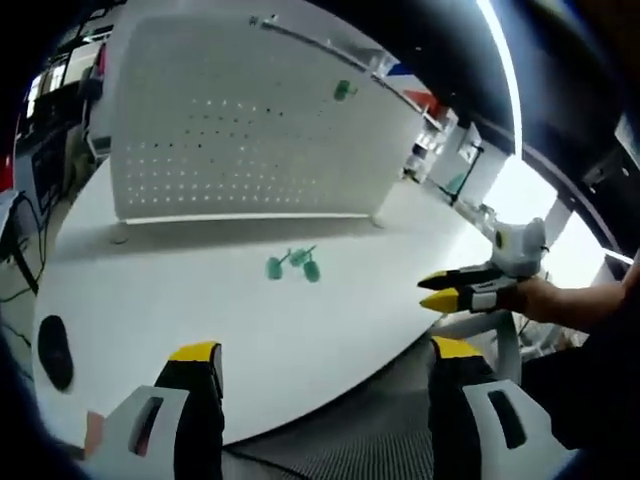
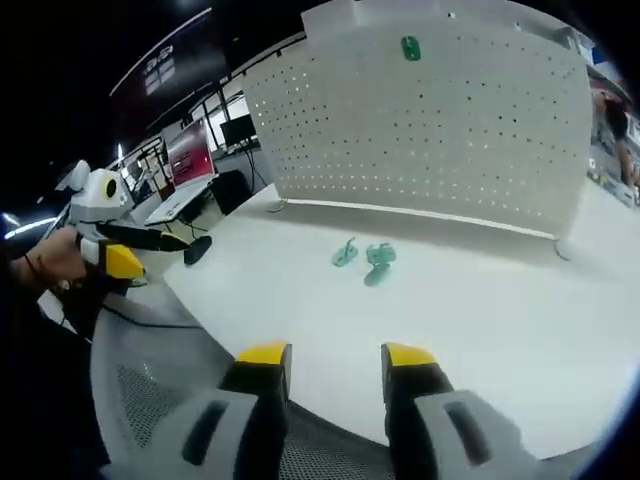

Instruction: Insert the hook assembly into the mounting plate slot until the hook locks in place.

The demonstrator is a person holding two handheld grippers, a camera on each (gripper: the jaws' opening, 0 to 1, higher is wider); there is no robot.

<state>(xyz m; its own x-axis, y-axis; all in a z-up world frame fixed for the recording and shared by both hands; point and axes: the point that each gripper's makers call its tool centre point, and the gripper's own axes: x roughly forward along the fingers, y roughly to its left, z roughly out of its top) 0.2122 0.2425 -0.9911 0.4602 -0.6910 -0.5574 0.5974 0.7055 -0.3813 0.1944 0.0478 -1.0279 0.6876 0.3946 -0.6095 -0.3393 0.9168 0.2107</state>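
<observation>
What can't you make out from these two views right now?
- Green hooks on the table: too small in both views to count or see their shape.
- Hook on the pegboard: too small to tell whether it's locked.
- Black object, left gripper view: blurred at the edge, unidentifiable.

Bright overhead strip light [image 1: 505,70] glares; the white table [image 1: 300,330] is evenly lit; fisheye edges bend, slightly soft.

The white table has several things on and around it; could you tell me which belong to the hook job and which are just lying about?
For the job:
- green hooks lying loose on the table
- white pegboard standing behind them
- green hook already high on the pegboard

Lying about:
- black oval object near the table's edge
- monitors in the background
</observation>
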